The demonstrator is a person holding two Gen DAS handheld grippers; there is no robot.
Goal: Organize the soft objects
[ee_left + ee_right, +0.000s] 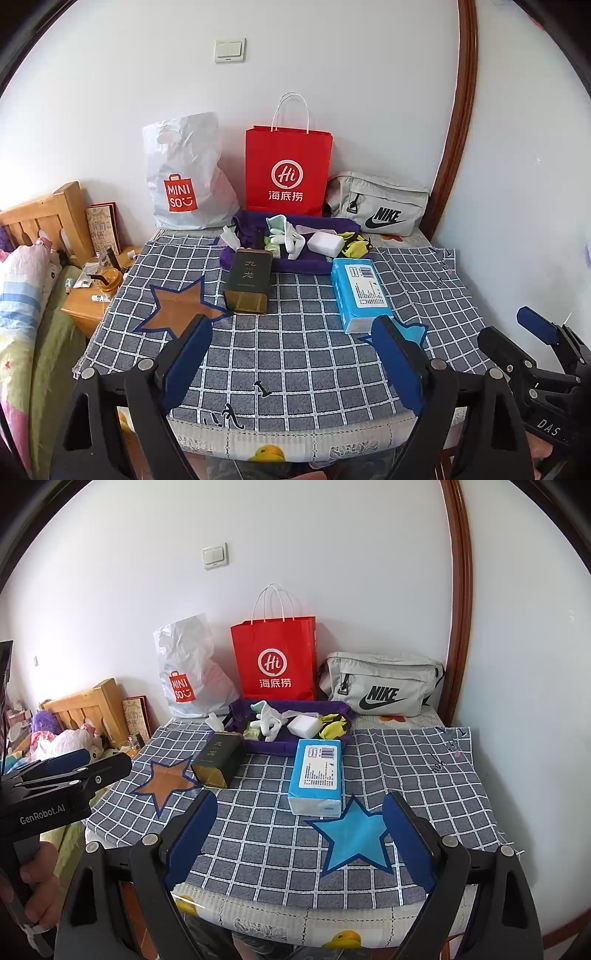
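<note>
While angled down, both tongs, L (291, 354) & R (299, 834), gape empty.

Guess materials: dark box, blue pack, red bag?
Dark box: looks like metal tin, satin olive finish, gold rim. Blue pack: glossy plastic film over soft tissues, creased at the end. Red bag: matte paper with sharp folds, white twisted-cord handles.

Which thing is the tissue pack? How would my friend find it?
Find the red bag standing against the wall, then the purple tray in front of it on the checked cloth. The tissue pack lies just before the tray, its near end by the blue star. It is bright blue with a white label, unlike the dark tin beside it.
</note>
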